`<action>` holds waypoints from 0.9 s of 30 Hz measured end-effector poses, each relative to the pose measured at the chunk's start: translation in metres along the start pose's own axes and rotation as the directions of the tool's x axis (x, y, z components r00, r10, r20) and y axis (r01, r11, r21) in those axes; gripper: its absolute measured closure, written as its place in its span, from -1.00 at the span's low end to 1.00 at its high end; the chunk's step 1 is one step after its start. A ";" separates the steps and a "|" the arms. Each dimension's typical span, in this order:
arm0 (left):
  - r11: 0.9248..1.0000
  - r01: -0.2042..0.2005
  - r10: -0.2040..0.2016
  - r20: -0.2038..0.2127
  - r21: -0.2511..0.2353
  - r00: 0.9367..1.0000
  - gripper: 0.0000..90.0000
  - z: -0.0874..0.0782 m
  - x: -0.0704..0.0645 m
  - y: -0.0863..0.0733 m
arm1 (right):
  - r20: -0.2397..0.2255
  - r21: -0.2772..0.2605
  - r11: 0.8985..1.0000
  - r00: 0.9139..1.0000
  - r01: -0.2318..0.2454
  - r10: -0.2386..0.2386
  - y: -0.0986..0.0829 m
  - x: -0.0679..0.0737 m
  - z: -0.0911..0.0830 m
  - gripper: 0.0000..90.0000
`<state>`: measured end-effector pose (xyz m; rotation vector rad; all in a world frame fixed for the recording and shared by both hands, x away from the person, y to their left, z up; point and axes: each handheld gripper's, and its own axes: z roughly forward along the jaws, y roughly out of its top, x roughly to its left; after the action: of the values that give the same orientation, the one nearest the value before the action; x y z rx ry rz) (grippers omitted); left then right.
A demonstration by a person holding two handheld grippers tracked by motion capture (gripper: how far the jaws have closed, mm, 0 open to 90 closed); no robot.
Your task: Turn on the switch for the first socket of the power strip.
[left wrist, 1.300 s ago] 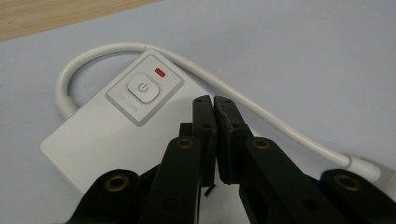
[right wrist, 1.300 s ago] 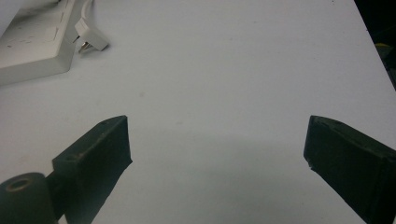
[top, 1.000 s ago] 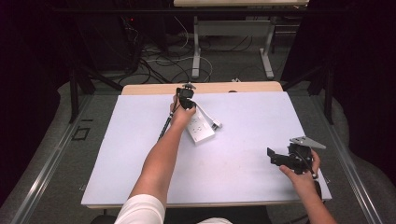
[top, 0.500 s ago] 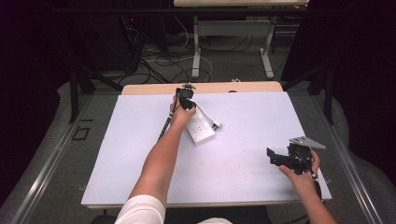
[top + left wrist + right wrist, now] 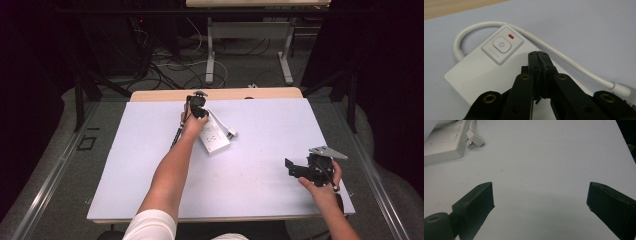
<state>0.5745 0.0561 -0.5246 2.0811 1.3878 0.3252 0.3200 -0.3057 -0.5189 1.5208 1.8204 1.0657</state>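
Overall scene: a person is sitting at the near edge of a table (image 5: 260, 190), holding a two-jaw gripper in each hand
Power strip (image 5: 481, 72): lying flat at the far middle of the table, white, its red light glowing beside the power button (image 5: 502, 45)
Cord (image 5: 564, 60): looping out from the strip's far end and running back along its side to a plug (image 5: 474, 142) resting on the table just beside it
Left gripper (image 5: 539, 57): reaching far across the table, jaws clenched together on nothing, tips hovering just short of the button, probably pinched into a single point for pressing it
Right gripper (image 5: 539, 197): waiting near the right edge, jaws spread wide over bare tabletop, well apart from the strip, seemingly kept out of the way
Surface: pale, matte, smooth, with a wooden strip showing along the far edge
Room: dark, with cables trailing on the grey floor and the legs of another table beyond
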 end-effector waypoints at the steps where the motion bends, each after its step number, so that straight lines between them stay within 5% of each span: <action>1: 1.000 0.000 0.000 0.000 -0.001 1.000 1.00 0.000 0.000 0.000 | 0.000 0.000 1.000 1.000 0.000 0.000 0.000 0.000 0.000 -0.85; 27: 1.000 0.004 -0.003 -0.023 0.015 1.000 0.74 -0.011 -0.001 0.002 | 0.003 -0.003 1.000 1.000 0.001 -0.001 0.000 0.000 0.001 -0.85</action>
<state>0.5694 0.0584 -0.5146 2.0934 1.4118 0.3392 0.3207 -0.3054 -0.5197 1.5192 1.8167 1.0652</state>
